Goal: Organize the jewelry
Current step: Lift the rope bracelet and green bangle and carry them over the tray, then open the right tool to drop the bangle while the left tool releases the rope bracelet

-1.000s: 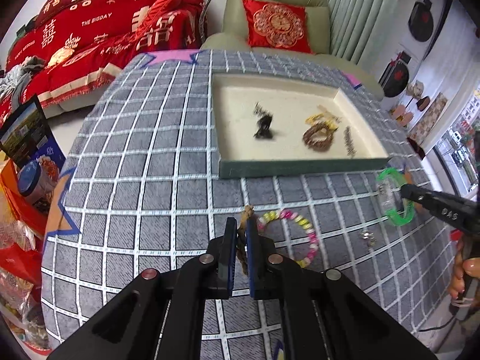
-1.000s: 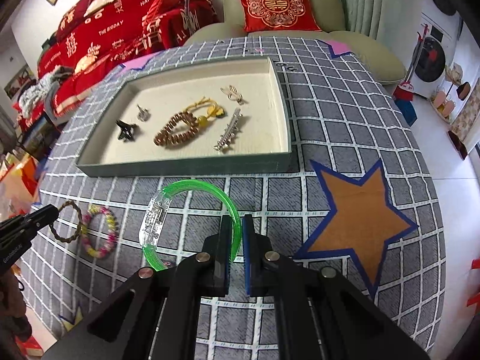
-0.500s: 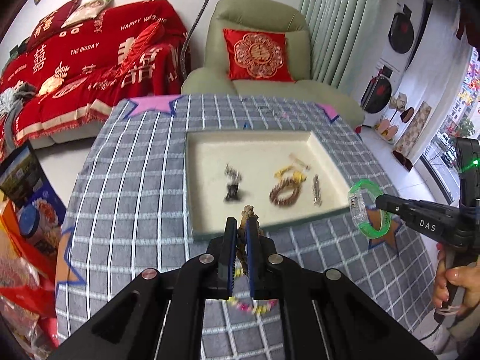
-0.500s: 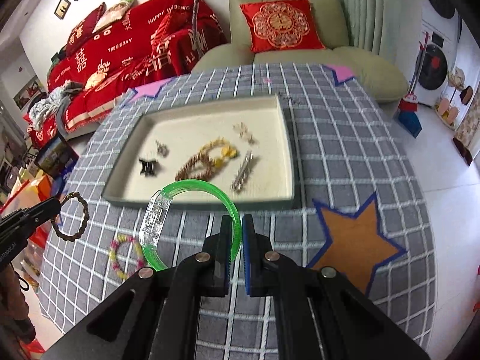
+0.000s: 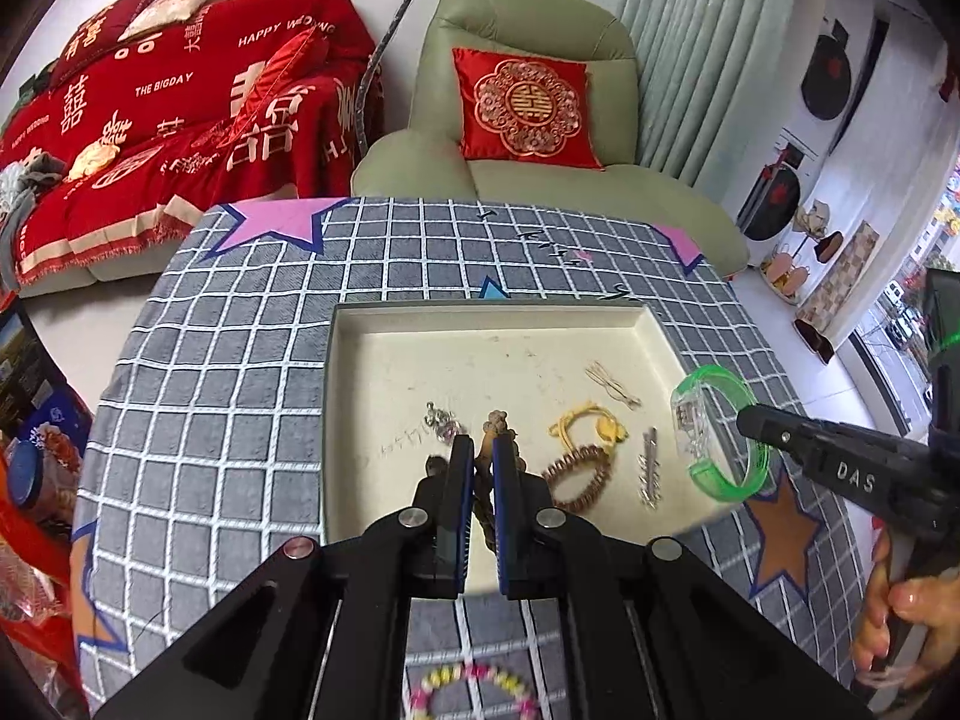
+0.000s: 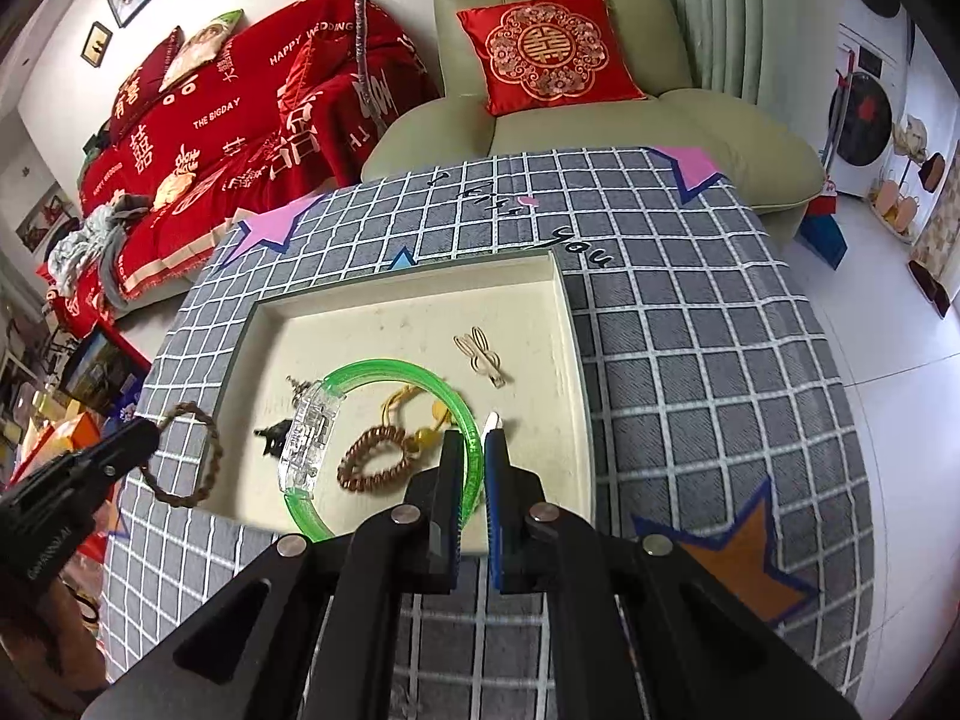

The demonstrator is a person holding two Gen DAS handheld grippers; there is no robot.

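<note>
My left gripper (image 5: 483,450) is shut on a brown braided bracelet (image 6: 198,459) and holds it in the air above the near left part of the cream tray (image 5: 372,372). My right gripper (image 6: 477,438) is shut on a green translucent bangle (image 6: 384,375), held above the tray's near right part; it also shows in the left wrist view (image 5: 717,426). In the tray lie a brown bead bracelet with yellow cord (image 5: 579,471), a silver hair clip (image 5: 649,474), a gold clip (image 5: 612,384), a small silver piece (image 5: 441,420) and a black clip (image 6: 273,435).
A pastel bead bracelet (image 5: 474,684) lies on the checked grey tablecloth (image 5: 210,420) near my left gripper's base. A green armchair with a red cushion (image 5: 528,108) and a red-covered sofa (image 5: 150,114) stand behind the table. Boxes (image 5: 36,456) sit at the left.
Both grippers have lifted their bracelets off the cloth and moved forward, so they now hang above the tray. The pastel bracelet stays behind on the cloth.
</note>
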